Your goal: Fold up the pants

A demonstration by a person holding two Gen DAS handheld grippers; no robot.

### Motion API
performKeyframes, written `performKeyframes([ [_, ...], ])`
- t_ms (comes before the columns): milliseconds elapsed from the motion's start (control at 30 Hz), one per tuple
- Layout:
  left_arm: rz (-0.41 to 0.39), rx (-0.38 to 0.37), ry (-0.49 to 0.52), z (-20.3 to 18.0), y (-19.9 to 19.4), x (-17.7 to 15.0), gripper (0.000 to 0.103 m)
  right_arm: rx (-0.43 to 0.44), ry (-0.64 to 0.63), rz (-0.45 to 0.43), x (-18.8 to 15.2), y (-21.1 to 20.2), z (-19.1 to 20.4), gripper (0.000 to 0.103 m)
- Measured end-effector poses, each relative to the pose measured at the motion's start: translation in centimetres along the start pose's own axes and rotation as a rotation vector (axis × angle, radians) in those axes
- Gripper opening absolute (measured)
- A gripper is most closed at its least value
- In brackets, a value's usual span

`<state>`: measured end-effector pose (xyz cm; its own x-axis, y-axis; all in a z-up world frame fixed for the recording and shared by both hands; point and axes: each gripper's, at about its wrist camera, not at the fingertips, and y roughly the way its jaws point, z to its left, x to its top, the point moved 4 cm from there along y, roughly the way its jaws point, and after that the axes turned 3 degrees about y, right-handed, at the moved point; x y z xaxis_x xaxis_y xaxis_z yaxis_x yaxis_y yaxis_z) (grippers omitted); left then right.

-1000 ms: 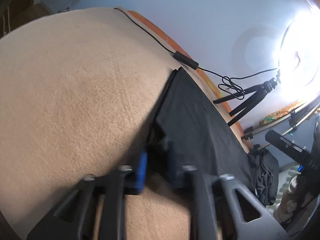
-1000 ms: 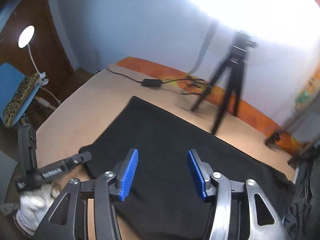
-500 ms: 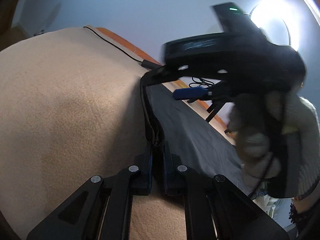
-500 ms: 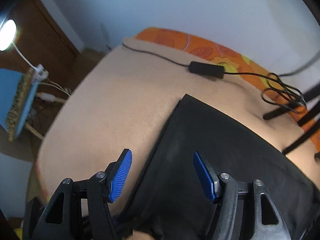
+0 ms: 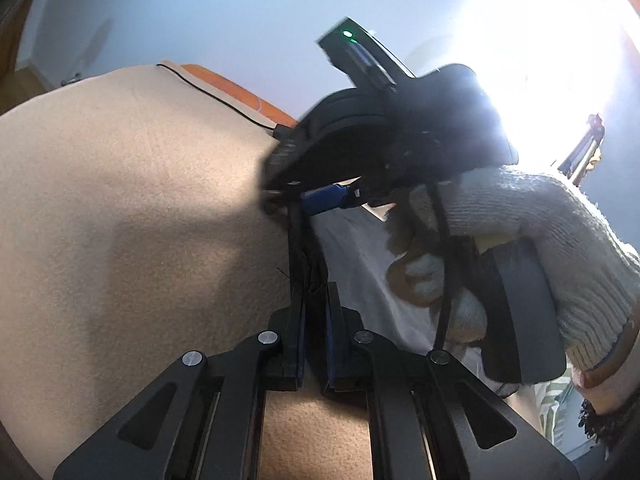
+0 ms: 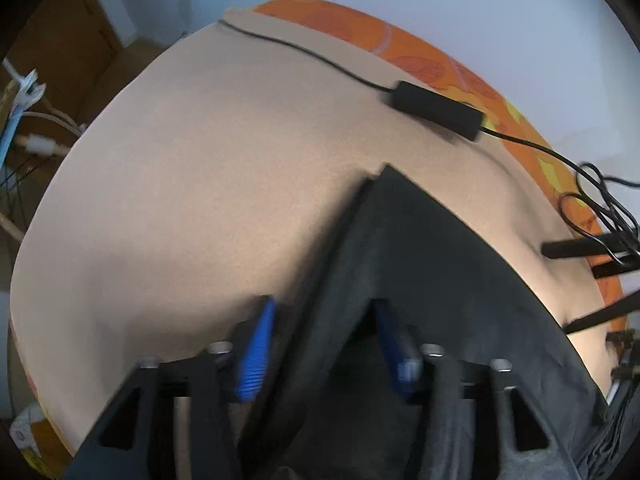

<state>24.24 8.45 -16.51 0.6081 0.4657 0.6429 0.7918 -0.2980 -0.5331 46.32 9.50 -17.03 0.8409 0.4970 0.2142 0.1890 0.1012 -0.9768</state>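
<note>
Black pants point(image 6: 432, 248) lie flat on a beige blanket point(image 6: 208, 184). In the left wrist view my left gripper point(image 5: 314, 300) is shut on the near edge of the pants point(image 5: 310, 264), which runs as a dark raised fold ahead of it. My right gripper point(image 6: 324, 344) is open, its blue pads straddling the same edge of the pants farther along. It also shows in the left wrist view point(image 5: 320, 196), held by a gloved hand point(image 5: 520, 224) just ahead of my left gripper.
A black cable with an adapter box point(image 6: 436, 110) lies on the blanket beyond the pants. Black tripod legs point(image 6: 580, 248) stand at the right. An orange patterned sheet point(image 6: 400, 48) edges the far side. A bright ring light point(image 5: 540, 40) glares at upper right.
My left gripper closed on the pants' edge. My right gripper swung over and came down low, its open jaws now around that edge ahead of my left gripper.
</note>
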Motion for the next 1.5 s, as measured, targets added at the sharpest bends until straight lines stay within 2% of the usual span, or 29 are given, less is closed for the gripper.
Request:
performKeyframes([
  [33, -0.002, -0.003, 0.000, 0.0, -0.1, 0.0, 0.006, 0.004, 0.022, -0.001, 0.0, -0.1, -0.7, 0.018],
  [100, -0.011, -0.011, -0.006, 0.1, -0.5, -0.1, 0.006, 0.043, 0.074, -0.011, -0.1, -0.5, -1.8, 0.006],
  [133, -0.016, -0.019, -0.016, 0.3, -0.8, -0.1, 0.006, 0.072, 0.105, -0.023, -0.3, -0.8, -2.5, 0.004],
  [267, -0.034, -0.038, -0.010, -0.2, -2.0, 0.2, 0.006, 0.163, 0.168, -0.081, -1.0, -2.7, -3.8, 0.004],
  [400, -0.057, -0.053, 0.058, -1.5, -3.8, 0.6, 0.006, 0.226, 0.197, -0.139, -1.6, -5.3, -4.6, 0.003],
  [500, -0.087, -0.059, 0.082, -2.3, -5.3, 1.6, 0.006, 0.248, 0.207, -0.173, -1.5, -6.8, -4.6, 0.003],
  [633, -0.114, -0.051, 0.064, -1.7, -6.9, 2.2, 0.005, 0.278, 0.215, -0.211, -0.8, -8.2, -4.1, 0.003],
  [867, -0.108, -0.041, 0.125, -4.1, -7.9, 1.8, 0.005, 0.341, 0.203, -0.267, -0.6, -10.2, -2.7, 0.003],
  [1133, -0.070, -0.098, 0.234, -11.2, -7.2, 0.1, 0.005, 0.381, 0.243, -0.341, -3.7, -13.7, -7.6, 0.003],
  [1500, 0.002, -0.188, 0.319, -19.3, -2.7, -3.0, 0.005, 0.328, 0.322, -0.379, -9.2, -15.4, -18.0, 0.003],
])
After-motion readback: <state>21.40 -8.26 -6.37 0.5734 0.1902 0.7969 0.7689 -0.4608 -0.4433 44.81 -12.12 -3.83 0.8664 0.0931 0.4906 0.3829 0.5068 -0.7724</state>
